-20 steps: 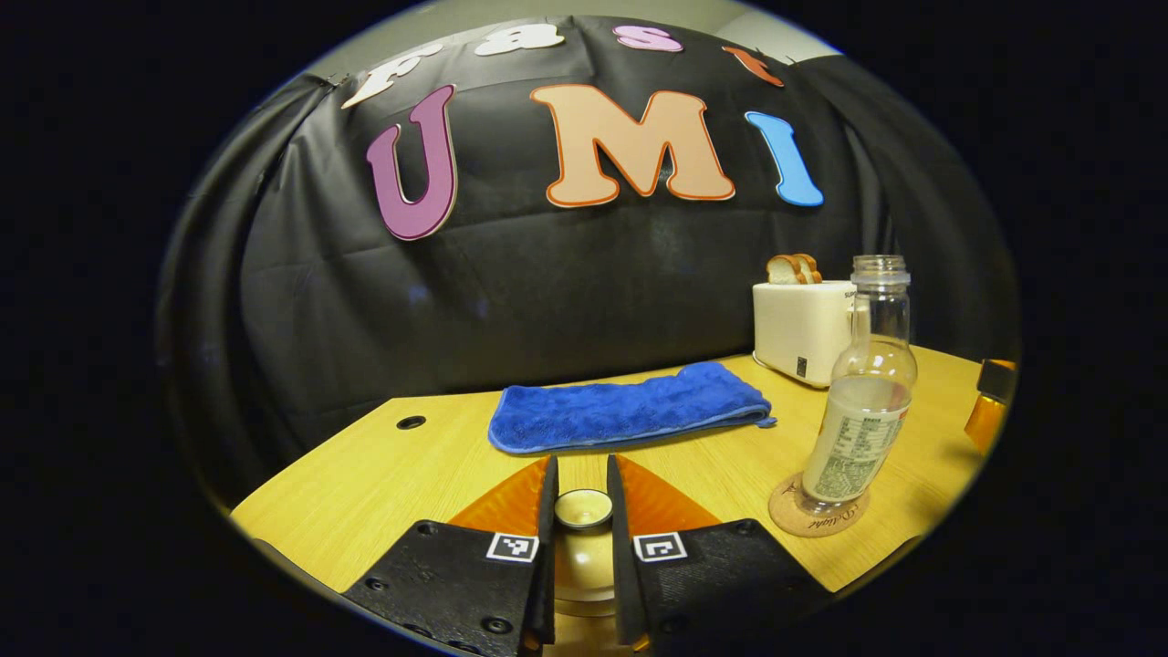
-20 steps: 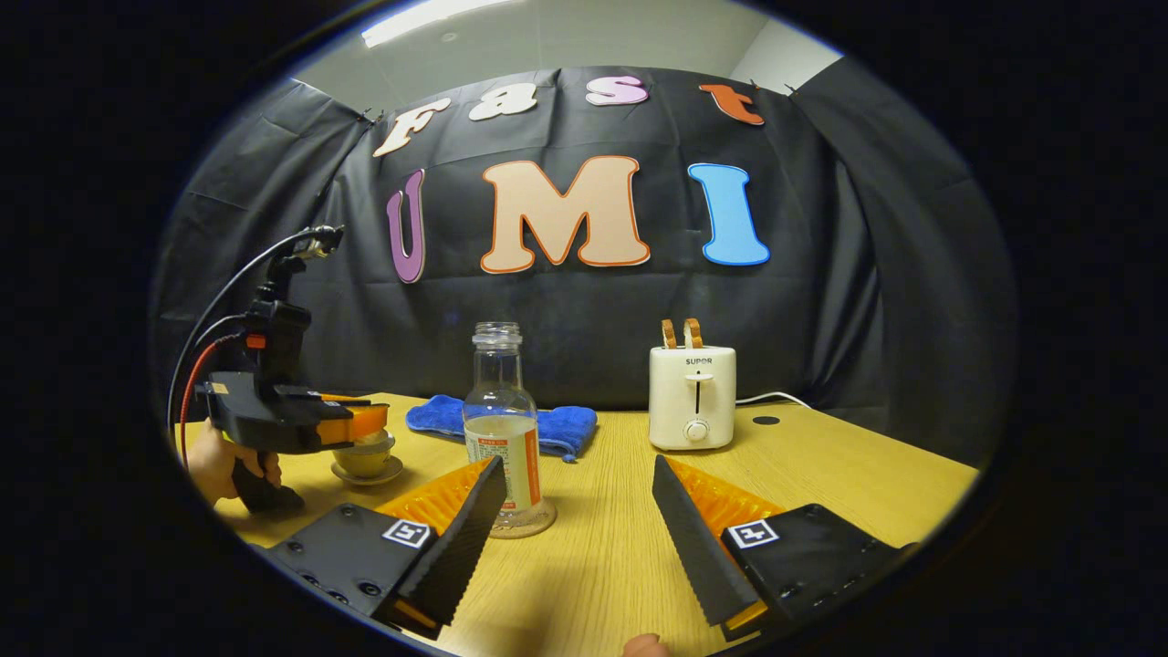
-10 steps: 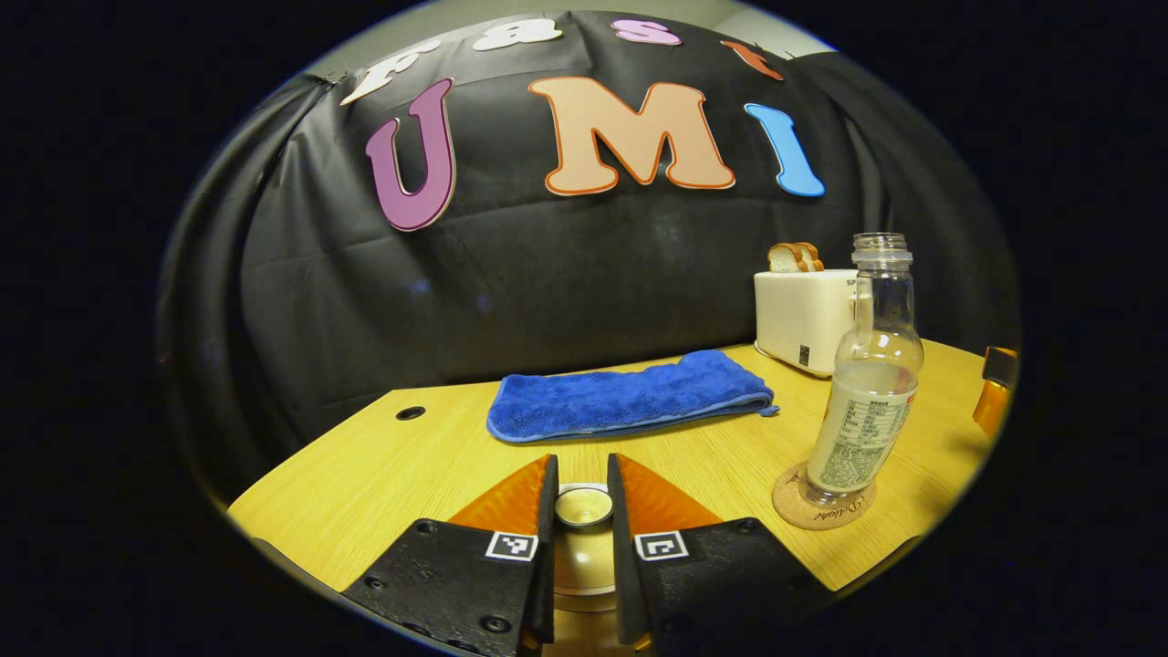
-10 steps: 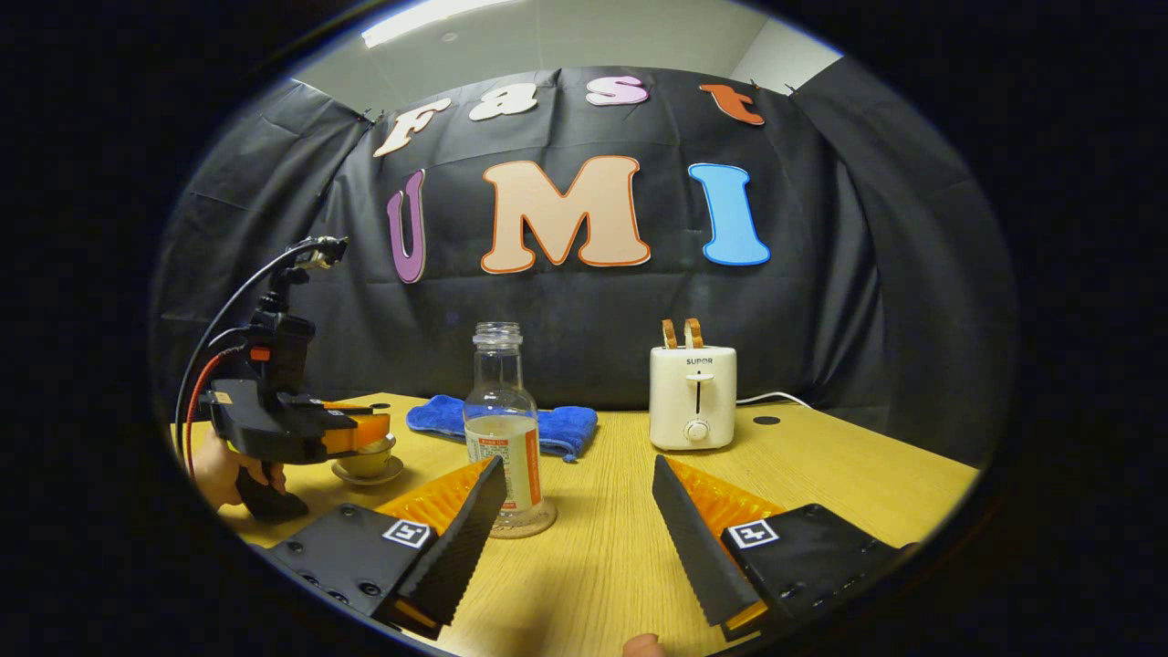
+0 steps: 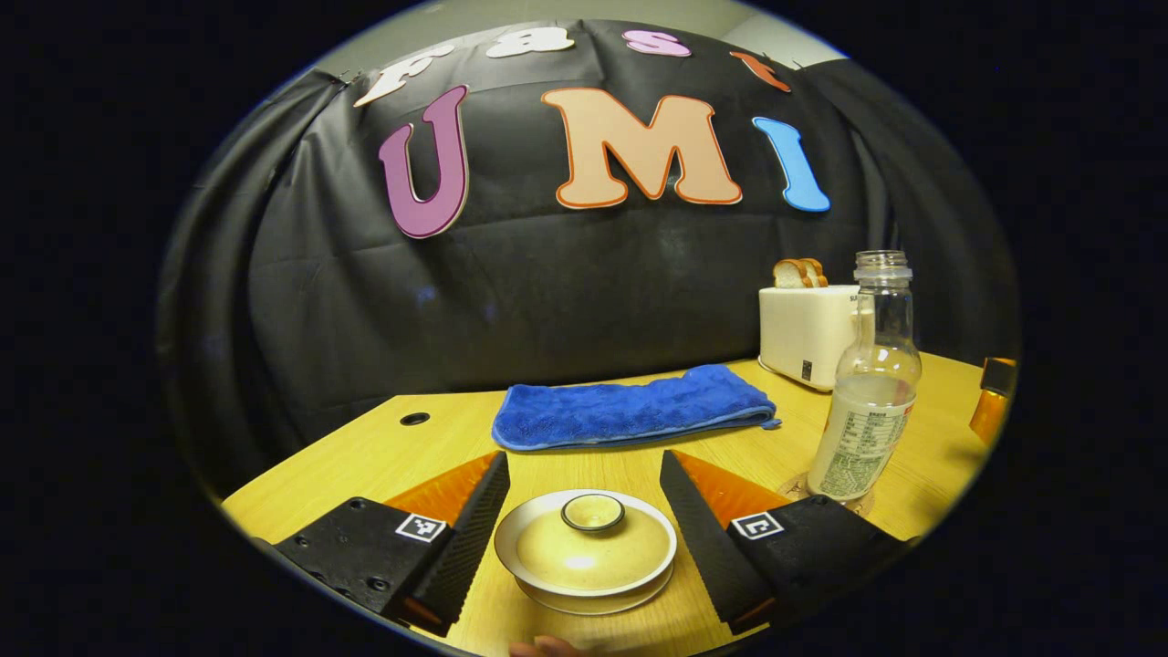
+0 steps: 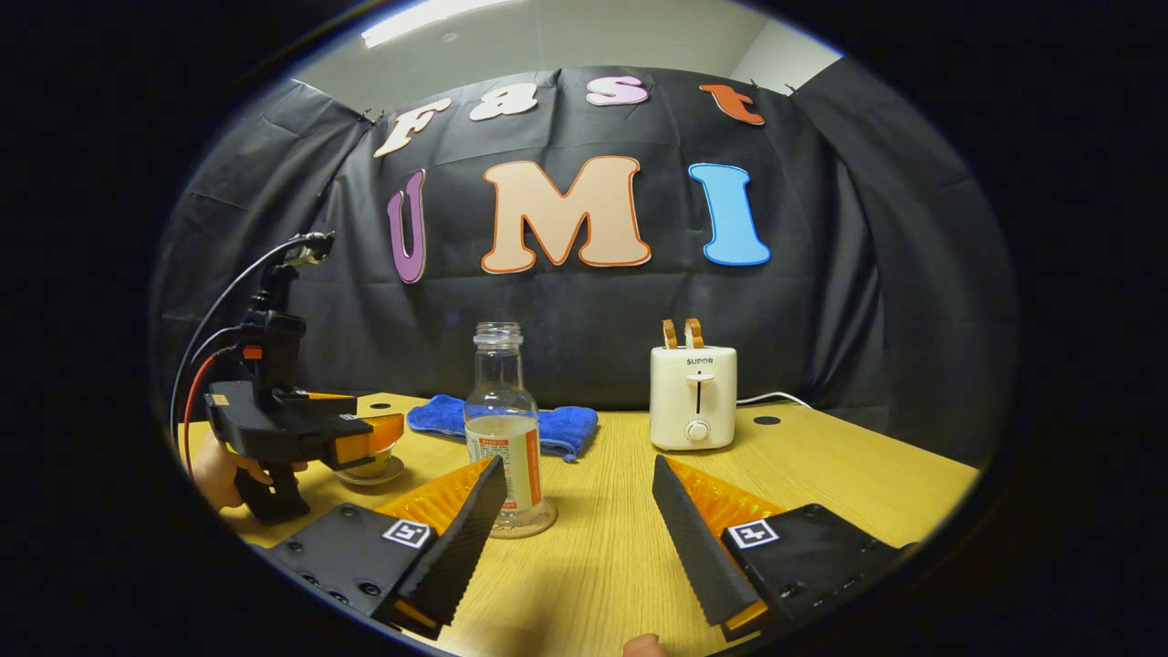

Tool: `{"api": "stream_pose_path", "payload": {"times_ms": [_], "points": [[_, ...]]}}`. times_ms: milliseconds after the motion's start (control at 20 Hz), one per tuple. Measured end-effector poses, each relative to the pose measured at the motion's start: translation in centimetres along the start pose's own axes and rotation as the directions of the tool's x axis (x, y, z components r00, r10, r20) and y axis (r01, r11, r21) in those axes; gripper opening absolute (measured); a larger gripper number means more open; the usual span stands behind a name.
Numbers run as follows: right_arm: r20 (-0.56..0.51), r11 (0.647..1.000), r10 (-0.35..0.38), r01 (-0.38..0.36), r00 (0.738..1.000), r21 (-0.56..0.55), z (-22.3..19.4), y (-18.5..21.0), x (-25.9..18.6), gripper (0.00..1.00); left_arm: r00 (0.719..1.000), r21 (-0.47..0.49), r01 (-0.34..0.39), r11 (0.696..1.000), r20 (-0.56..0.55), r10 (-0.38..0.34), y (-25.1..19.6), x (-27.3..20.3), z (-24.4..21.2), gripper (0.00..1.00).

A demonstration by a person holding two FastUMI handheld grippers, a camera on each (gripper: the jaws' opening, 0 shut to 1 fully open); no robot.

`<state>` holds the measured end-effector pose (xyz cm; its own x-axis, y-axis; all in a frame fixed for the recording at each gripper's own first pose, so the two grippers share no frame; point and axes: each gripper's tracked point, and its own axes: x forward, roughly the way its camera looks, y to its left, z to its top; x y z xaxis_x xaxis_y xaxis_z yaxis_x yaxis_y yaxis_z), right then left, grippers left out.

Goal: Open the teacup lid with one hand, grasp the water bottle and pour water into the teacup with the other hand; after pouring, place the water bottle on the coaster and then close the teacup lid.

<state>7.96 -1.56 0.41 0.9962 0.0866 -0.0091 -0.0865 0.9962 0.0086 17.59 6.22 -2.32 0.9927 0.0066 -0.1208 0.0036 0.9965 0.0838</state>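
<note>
Both hand-held grippers gape: left (image 5: 584, 511) flanking lidded teacup (image 5: 586, 550), towel (image 5: 630, 406) beyond.

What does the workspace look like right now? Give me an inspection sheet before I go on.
Surface: wooden table, two round holes near its back edge.
Job's things: teacup with lid on; water bottle upright on coaster, uncapped, partly filled.
Clutter: blue towel folded behind the cup; toaster holding bread slices.
Grippers: left tongs open, one finger on each side of the lid, apart from it; right tongs open, holding nothing, bottle just beyond the left finger.
Cables: black and red leads from the left tongs' body; white cord behind the toaster.
Surroundings: black cloth wall, ceiling light above.
</note>
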Motion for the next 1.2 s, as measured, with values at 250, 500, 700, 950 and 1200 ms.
{"api": "stream_pose_path", "payload": {"times_ms": [250, 500, 700, 950, 1200], "points": [[0.001, 1.000, -0.002, 0.002, 1.000, -0.001, 0.0, -0.1, 0.0, 1.00, 0.999, 0.002, -0.021, 1.000, 0.037, 0.021, 0.1, -1.7, 0.4, 0.97], [0.001, 1.000, -0.021, 0.021, 1.000, -0.003, 0.0, -0.3, -0.3, 1.00, 0.995, -0.070, -0.044, 0.997, 0.090, 0.050, 0.3, -5.7, 0.8, 0.97], [0.001, 1.000, -0.022, 0.022, 1.000, -0.003, 0.1, -0.1, -1.3, 0.98, 0.993, -0.092, -0.032, 0.995, 0.106, 0.042, -0.5, -9.1, 0.8, 0.96], [0.001, 1.000, -0.015, 0.015, 1.000, -0.003, 0.2, 0.7, -3.2, 1.00, 0.993, -0.098, -0.020, 0.995, 0.117, 0.032, -1.7, -13.3, 0.5, 0.96], [0.001, 1.000, -0.017, 0.017, 1.000, -0.002, 0.2, 1.8, -5.5, 0.98, 0.992, -0.095, -0.015, 0.995, 0.120, 0.026, -2.9, -16.4, 0.3, 0.96]]}}
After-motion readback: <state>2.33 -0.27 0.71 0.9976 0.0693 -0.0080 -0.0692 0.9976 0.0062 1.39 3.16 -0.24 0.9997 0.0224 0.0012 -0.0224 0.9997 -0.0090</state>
